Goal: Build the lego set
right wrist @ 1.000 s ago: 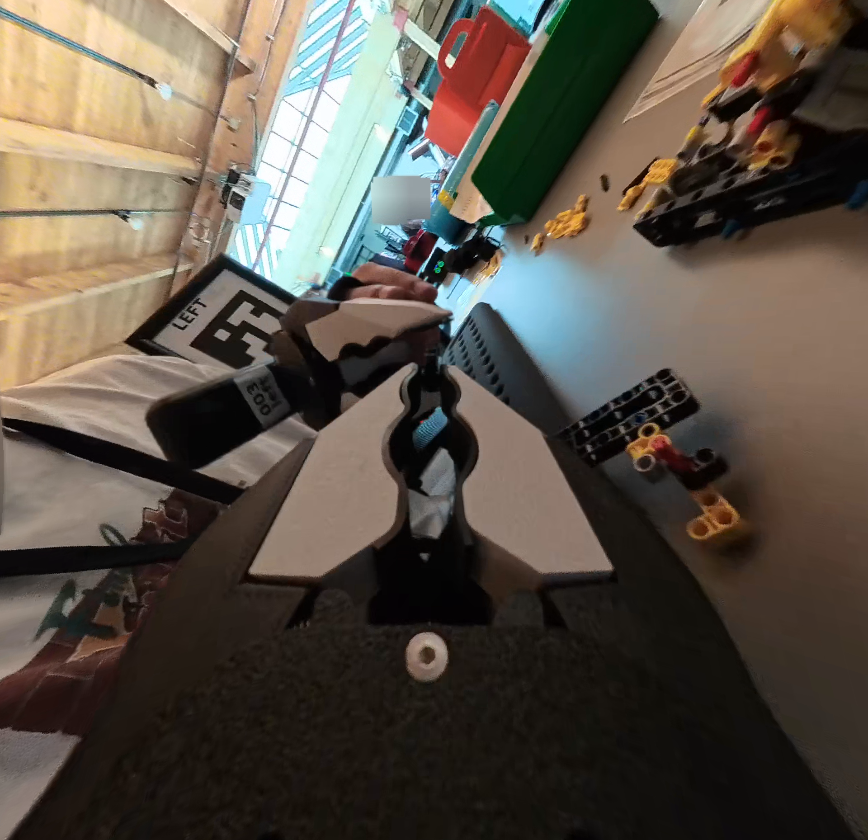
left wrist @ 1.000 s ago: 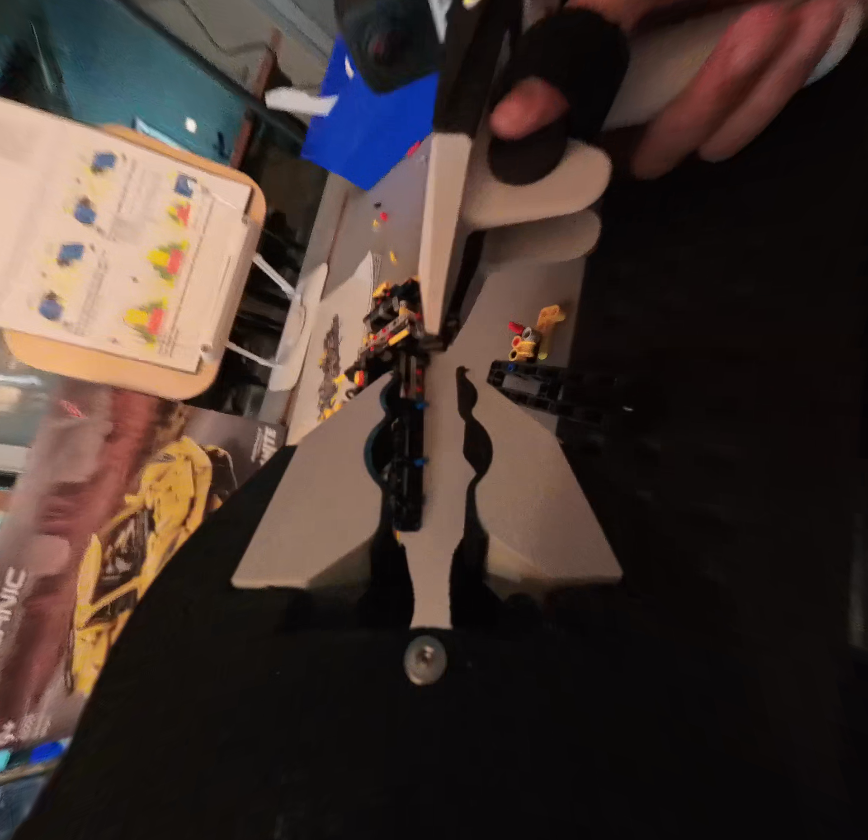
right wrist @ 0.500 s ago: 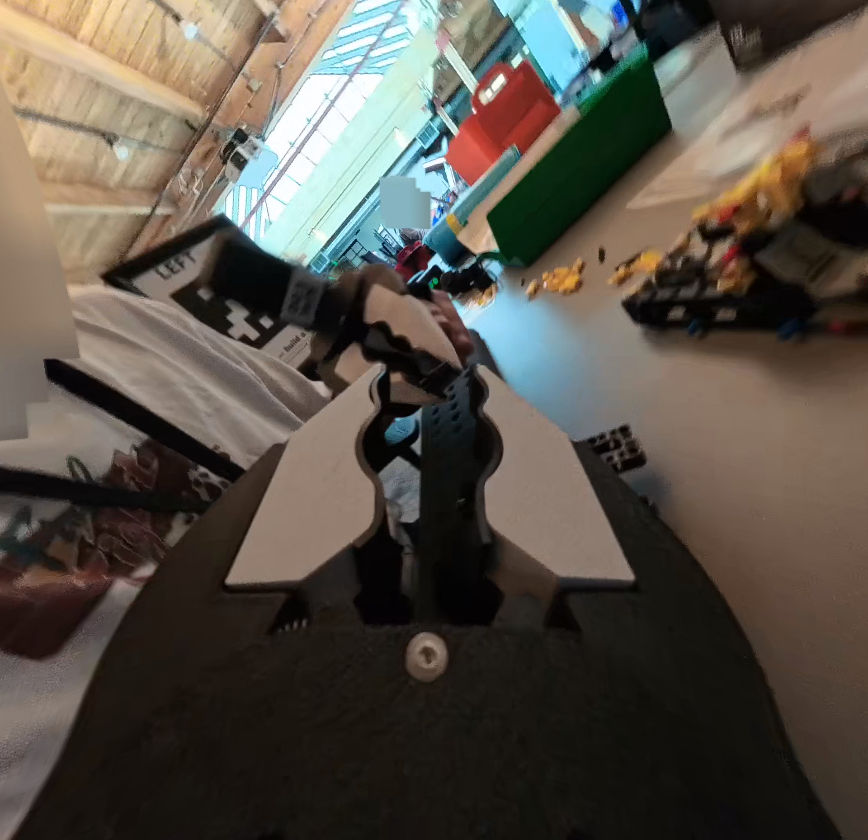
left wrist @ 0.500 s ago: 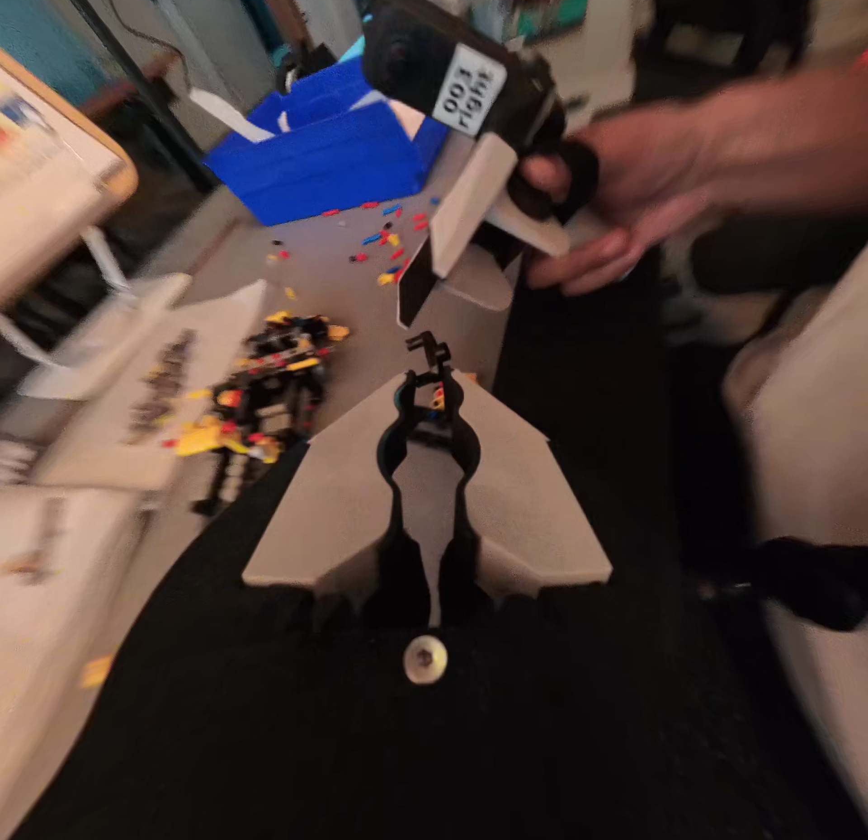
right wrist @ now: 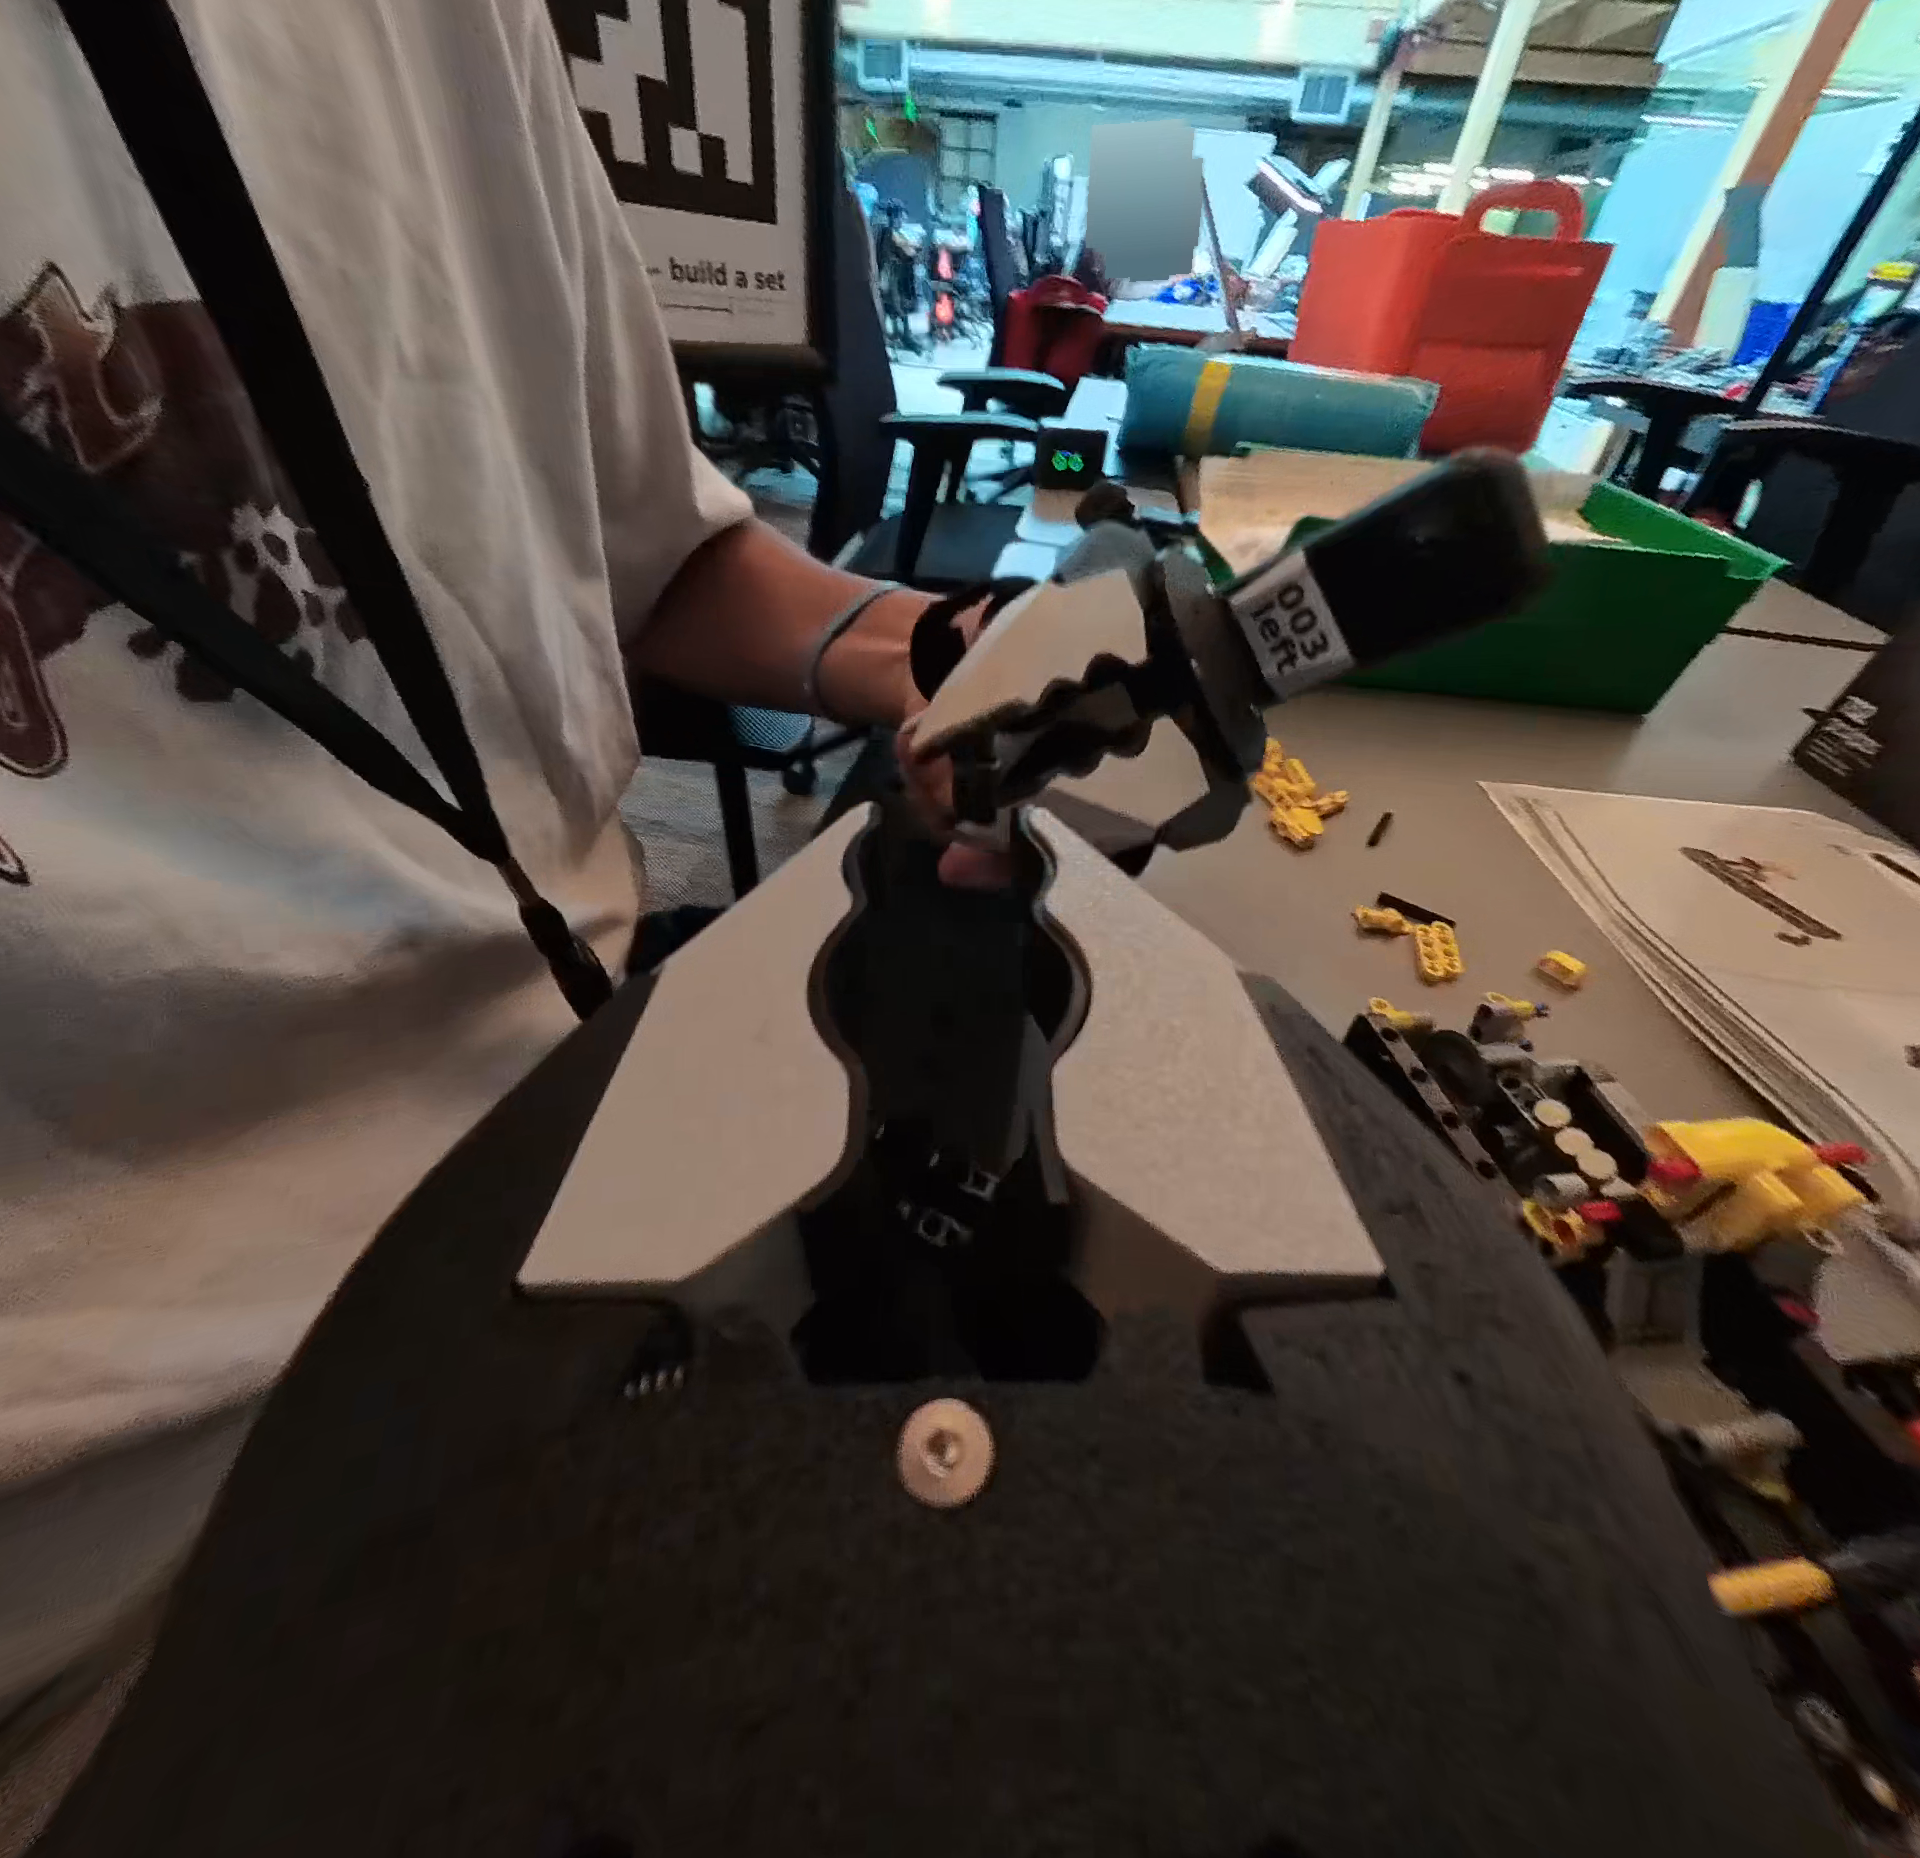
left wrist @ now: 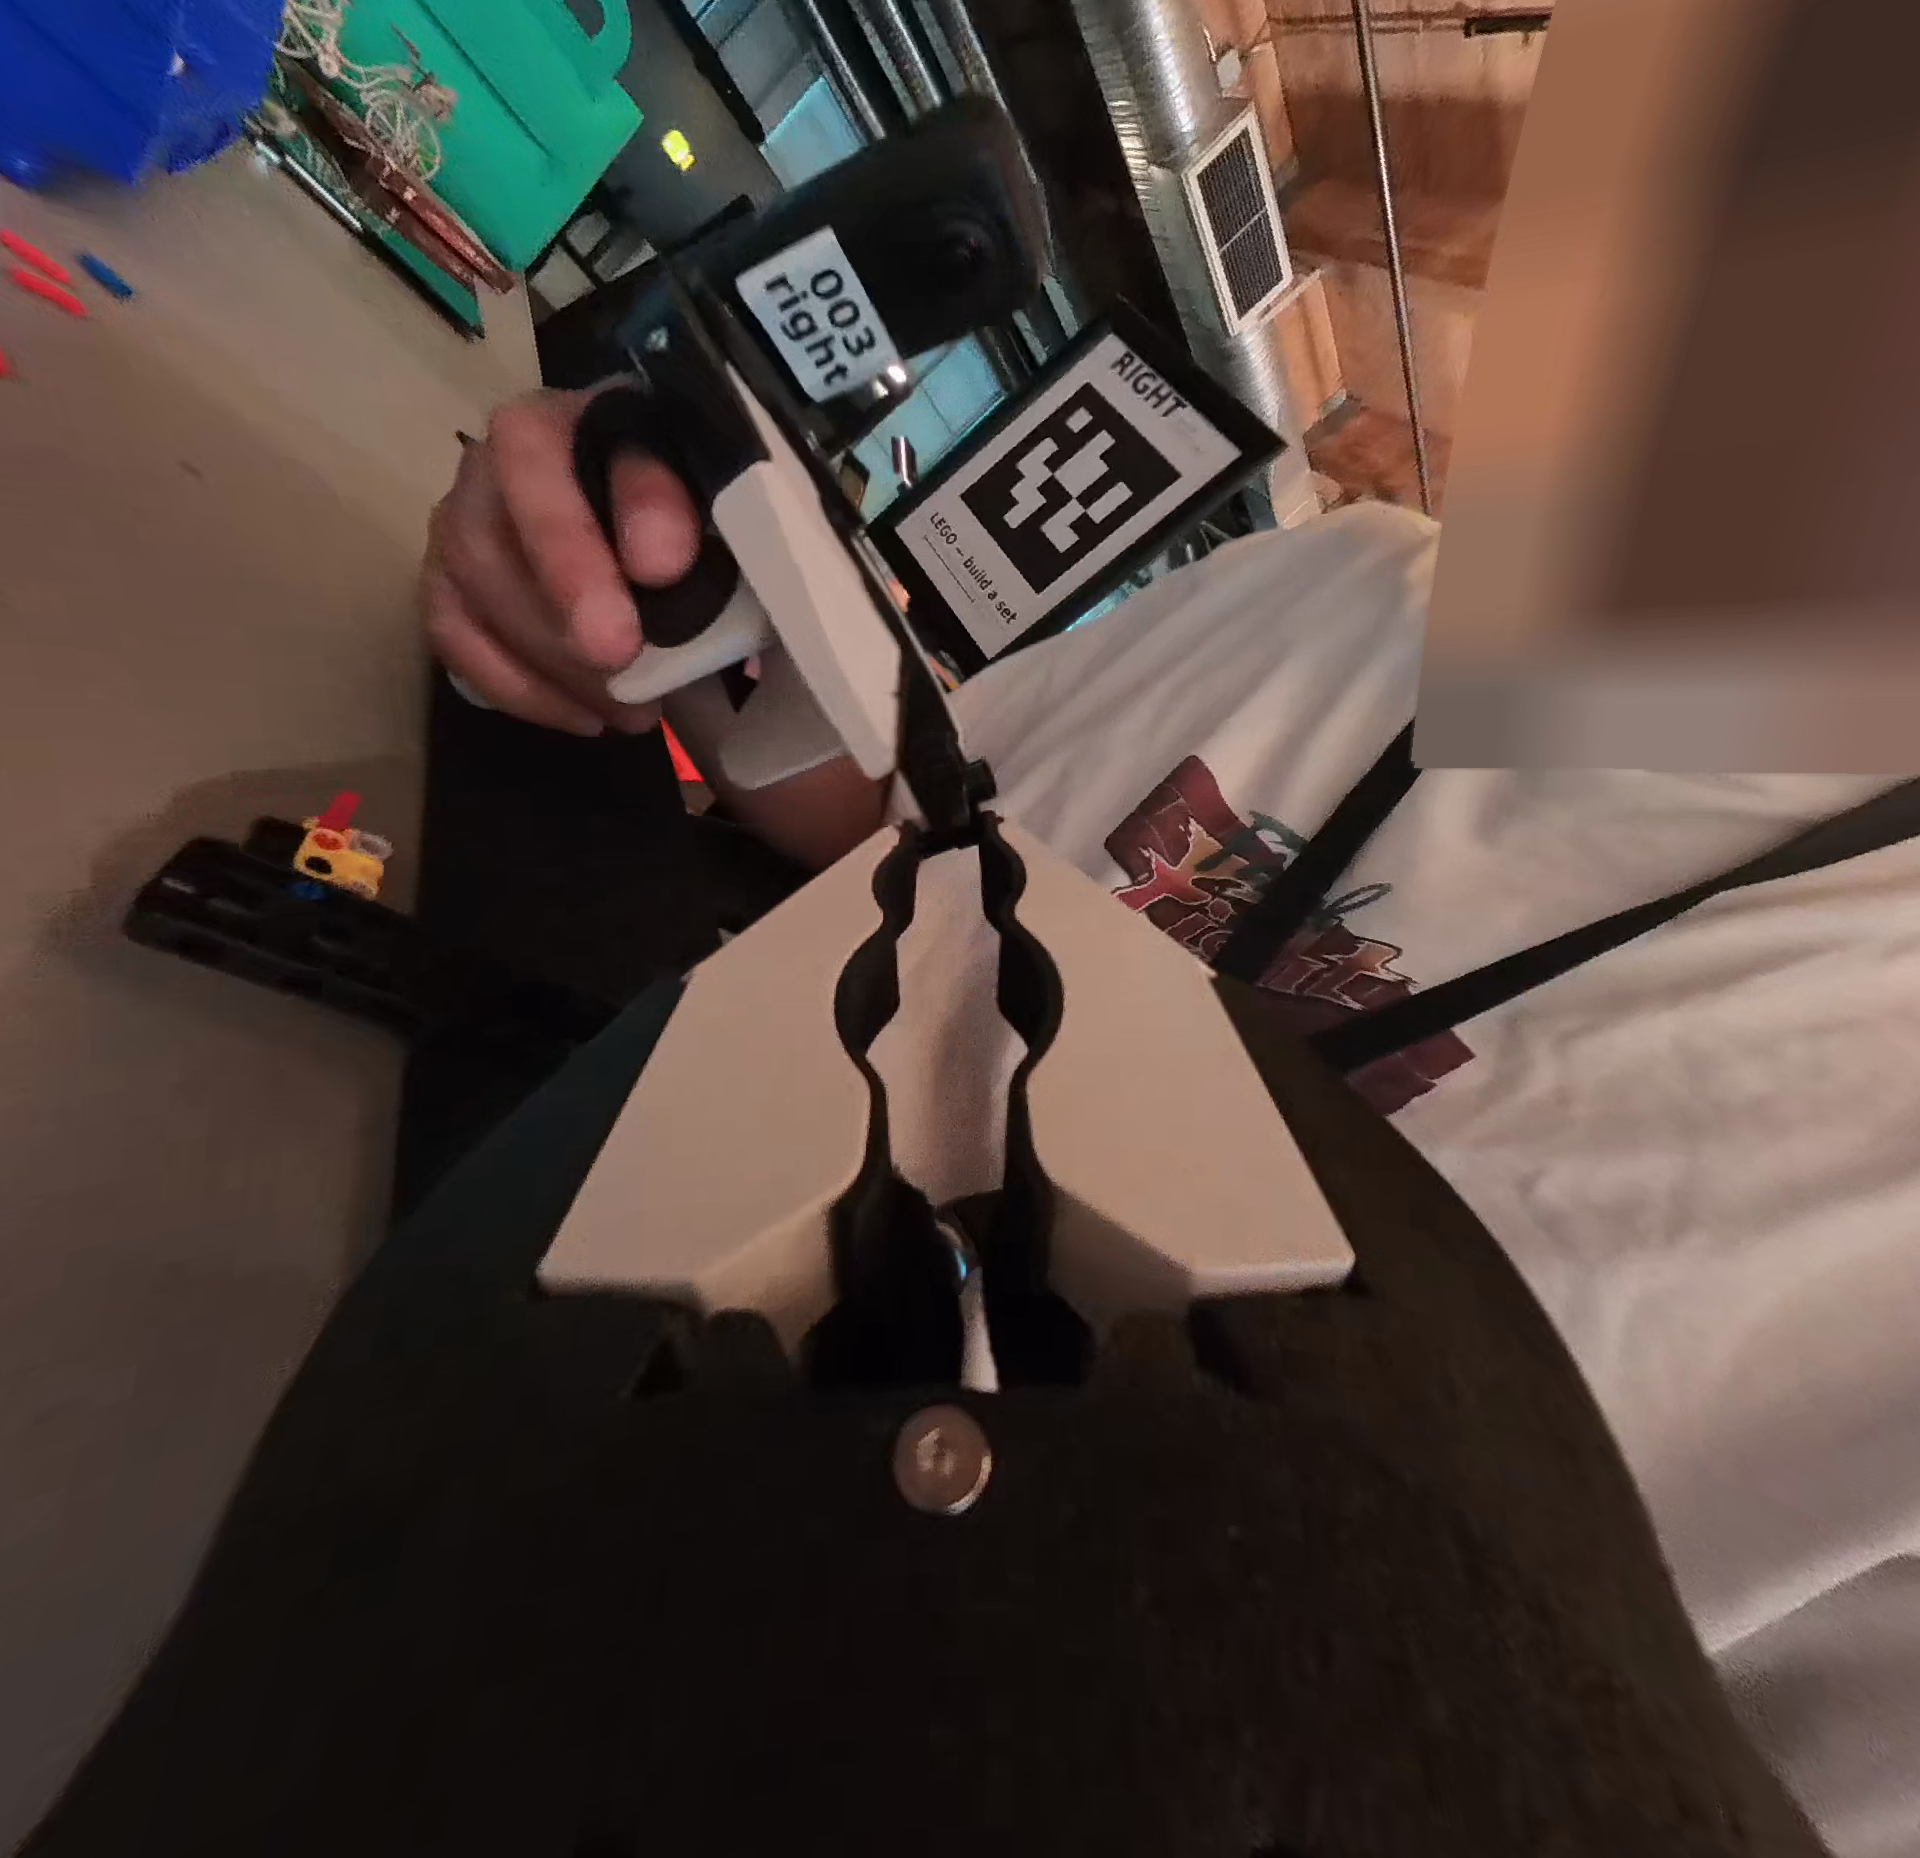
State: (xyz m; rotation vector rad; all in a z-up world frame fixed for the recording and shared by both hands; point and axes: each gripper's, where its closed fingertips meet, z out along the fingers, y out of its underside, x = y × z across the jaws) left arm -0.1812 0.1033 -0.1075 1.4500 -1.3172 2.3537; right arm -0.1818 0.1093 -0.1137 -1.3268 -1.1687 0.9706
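My left gripper (left wrist: 940, 840) is shut on a small black connector (left wrist: 961, 792) at its tips. My right gripper (right wrist: 945, 821) is shut on a long black beam (right wrist: 935, 1029) that runs down between its fingers. Both are held in the air in front of the person's white shirt, tip to tip. In the left wrist view the right gripper (left wrist: 906, 769) comes down from above, with the beam's edge (left wrist: 920, 707) touching my left tips. In the right wrist view the left gripper (right wrist: 961, 764) meets the end of the beam from the right.
The partly built black and yellow model (right wrist: 1558, 1133) lies on the grey table (right wrist: 1299, 894) at the right, beside the instruction sheets (right wrist: 1714, 925). Loose yellow pieces (right wrist: 1294, 795) and a green bin (right wrist: 1558, 624) are farther back. A black frame (left wrist: 281, 925) and a small yellow assembly (left wrist: 332, 852) lie by the table edge. The grippers are tip to tip, or close to it.
Both grippers have swung away from the table toward the person's chest. The right gripper now holds the black beam, and the two tips have come together.
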